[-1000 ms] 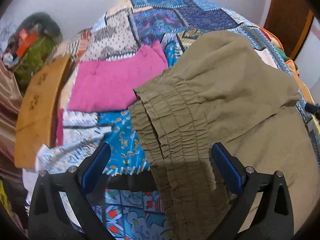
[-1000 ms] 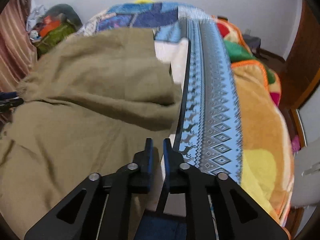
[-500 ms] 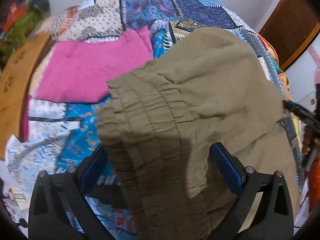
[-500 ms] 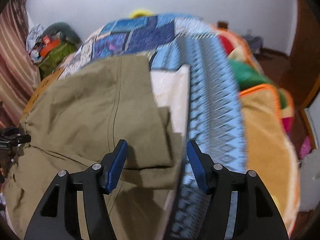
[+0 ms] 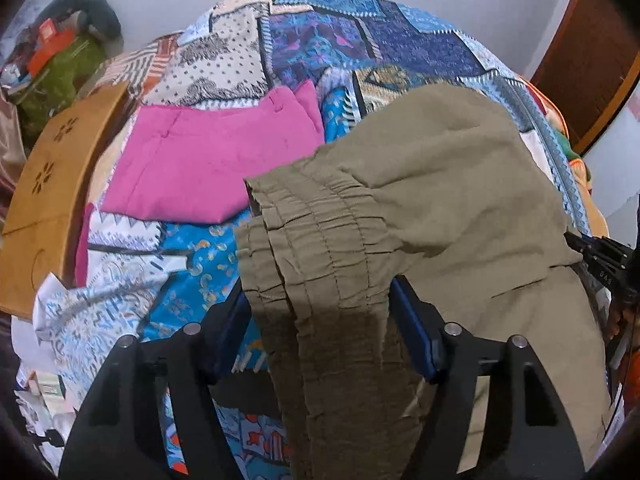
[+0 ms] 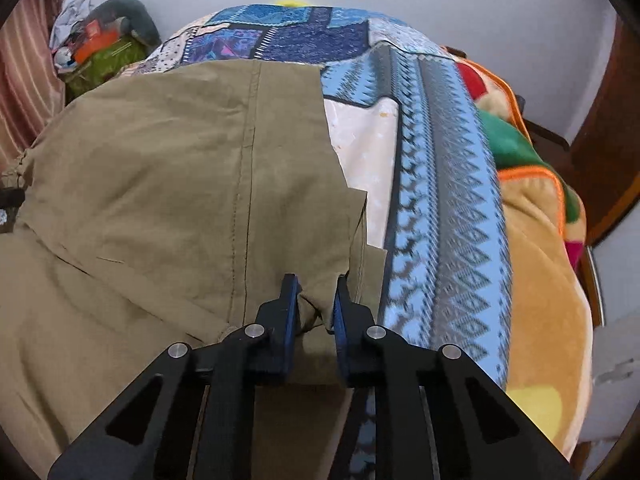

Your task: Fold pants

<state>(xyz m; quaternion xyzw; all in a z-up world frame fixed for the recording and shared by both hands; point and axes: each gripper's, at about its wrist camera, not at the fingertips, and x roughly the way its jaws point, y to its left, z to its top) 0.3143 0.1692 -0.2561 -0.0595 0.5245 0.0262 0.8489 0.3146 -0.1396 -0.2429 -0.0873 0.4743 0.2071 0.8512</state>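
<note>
Olive-green pants [image 5: 452, 200] lie on a patchwork bedspread [image 5: 360, 40], folded over themselves. In the left wrist view the gathered elastic waistband [image 5: 316, 256] sits between the fingers of my left gripper [image 5: 320, 320], whose jaws stand wide around it without pinching. In the right wrist view the pants [image 6: 168, 184] fill the left half. My right gripper [image 6: 314, 304] has its jaws narrowed on a bunched fold at the hem edge [image 6: 360, 248], with a small gap still showing.
A folded pink garment [image 5: 200, 168] lies left of the pants. A wooden board [image 5: 52, 184] stands at the bed's left edge. A green bag with clutter [image 5: 60, 64] sits far left. An orange and green blanket [image 6: 536, 216] covers the bed's right side.
My right gripper opened wide, then narrowed around the hem fold. My left gripper's jaws came in around the waistband, and its view swung back left.
</note>
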